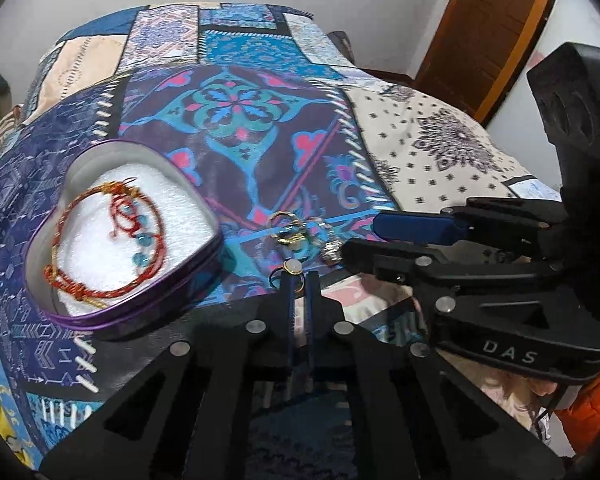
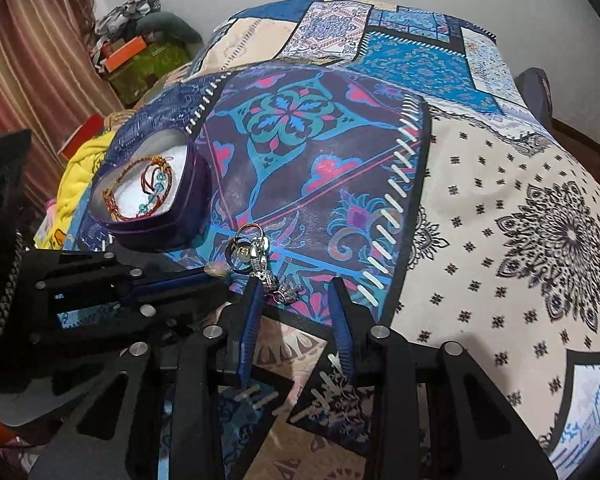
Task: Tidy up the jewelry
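Note:
A purple heart-shaped tin [image 1: 148, 312] with white foam holds red and gold cord bracelets with blue beads [image 1: 112, 236]; it also shows in the right wrist view [image 2: 160, 228]. A small pile of rings [image 1: 290, 230] lies on the patterned quilt just right of the tin, and shows in the right wrist view [image 2: 246, 250]. My left gripper [image 1: 298, 276] is shut on a gold ring with a pale stone [image 1: 290, 269]. My right gripper [image 2: 296, 286] is open around a silver ring [image 2: 284, 290] at the pile's near edge.
The patchwork quilt [image 1: 236, 128] covers the bed, with a cream bandana-print patch [image 2: 520, 216] to the right. The quilt's near edge runs just below the grippers. A brown door [image 1: 488, 28] stands far right; curtains and clutter [image 2: 132, 44] are at the far left.

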### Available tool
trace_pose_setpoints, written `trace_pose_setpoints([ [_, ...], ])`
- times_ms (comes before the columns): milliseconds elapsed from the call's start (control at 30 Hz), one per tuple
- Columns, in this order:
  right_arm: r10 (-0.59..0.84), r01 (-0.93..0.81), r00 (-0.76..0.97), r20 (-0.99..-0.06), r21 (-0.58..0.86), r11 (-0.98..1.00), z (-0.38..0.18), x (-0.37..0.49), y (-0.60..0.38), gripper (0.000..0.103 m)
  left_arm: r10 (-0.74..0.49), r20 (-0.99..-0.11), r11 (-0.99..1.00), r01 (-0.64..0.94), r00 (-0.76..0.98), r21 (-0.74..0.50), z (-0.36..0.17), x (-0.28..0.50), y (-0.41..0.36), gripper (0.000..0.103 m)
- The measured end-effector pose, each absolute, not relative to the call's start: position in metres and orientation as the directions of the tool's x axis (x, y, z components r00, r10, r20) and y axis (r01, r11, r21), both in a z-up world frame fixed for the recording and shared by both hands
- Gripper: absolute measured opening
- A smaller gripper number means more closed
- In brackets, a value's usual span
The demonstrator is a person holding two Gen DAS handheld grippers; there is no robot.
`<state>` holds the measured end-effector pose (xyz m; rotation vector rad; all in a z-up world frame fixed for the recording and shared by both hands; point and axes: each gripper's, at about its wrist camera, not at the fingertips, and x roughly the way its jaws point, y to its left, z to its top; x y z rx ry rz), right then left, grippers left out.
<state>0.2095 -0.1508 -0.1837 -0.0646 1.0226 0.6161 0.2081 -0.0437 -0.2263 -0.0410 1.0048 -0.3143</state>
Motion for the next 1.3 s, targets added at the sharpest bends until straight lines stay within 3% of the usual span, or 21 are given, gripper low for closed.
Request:
trace_pose_setpoints([
  [167,0.449,-0.540,0.363,-0.817,0.209,0.816,-0.187,0.205,-0.144,0.010,-0.283,-0.821,0.954,0.231,0.496,-0.190,-0.226,0.207,-0.038,0.003],
  [833,0.471,-0.476,0.445,-0.762,0.244,0.845,-0.154,0.195,-0.170,0.009,-0.302,-0.816,0.950,0.228,0.493,-0.213,-0.212,0.196,-0.028,0.000],
  [1033,0.470,-0.449,0.490,-0.735,0.249,0.858,-0.140,0.193,-0.183,0.009,-0.277,-0.837,0.953,0.248,0.472,-0.176,-0.215,0.202,-0.040,0.008],
  [1167,0.463,-0.437,0.508,-0.727,0.245,0.865,-0.134,0.192,-0.189,0.009,-0.264,-0.848,0.955,0.250,0.459,-0.162,-0.221,0.209,-0.047,0.024],
  [1300,0.462,-0.430,0.512,-0.724,0.250,0.867,-0.134,0.195,-0.194,0.009,-0.255,-0.850,0.957,0.248,0.461,-0.153,-0.223,0.215,-0.051,0.024],
])
